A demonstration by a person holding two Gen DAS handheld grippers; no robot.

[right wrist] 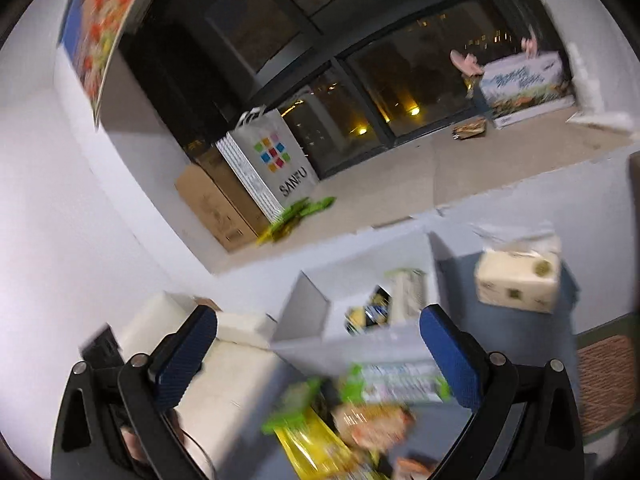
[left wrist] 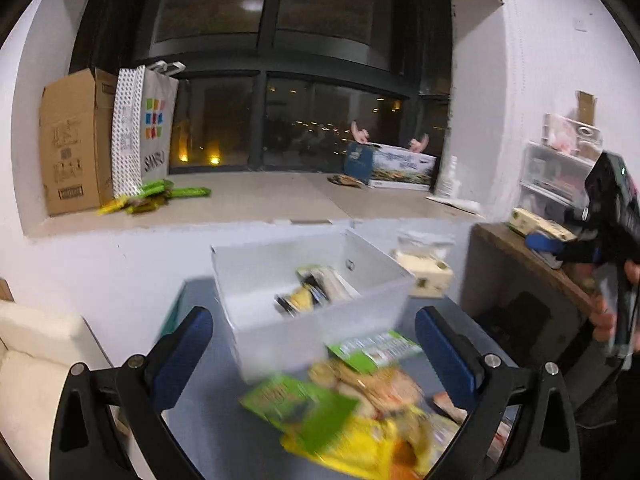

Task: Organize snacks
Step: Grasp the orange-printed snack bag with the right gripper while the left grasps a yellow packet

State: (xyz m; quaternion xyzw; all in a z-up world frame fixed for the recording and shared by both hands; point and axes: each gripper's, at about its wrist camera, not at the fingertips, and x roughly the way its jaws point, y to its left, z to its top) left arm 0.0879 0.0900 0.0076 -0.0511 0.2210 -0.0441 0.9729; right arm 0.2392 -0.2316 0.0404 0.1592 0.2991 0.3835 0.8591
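Left wrist view: left gripper stood wide apart, holding nothing, above loose snack packets heaped on the grey table, likely awaiting sorting. Right gripper likewise gaped empty. Beyond, the white bin already held a few packets.

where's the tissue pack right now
In the left wrist view the tissue pack sits on the table just right of the white bin, against the wall; the right wrist view shows it upper right.
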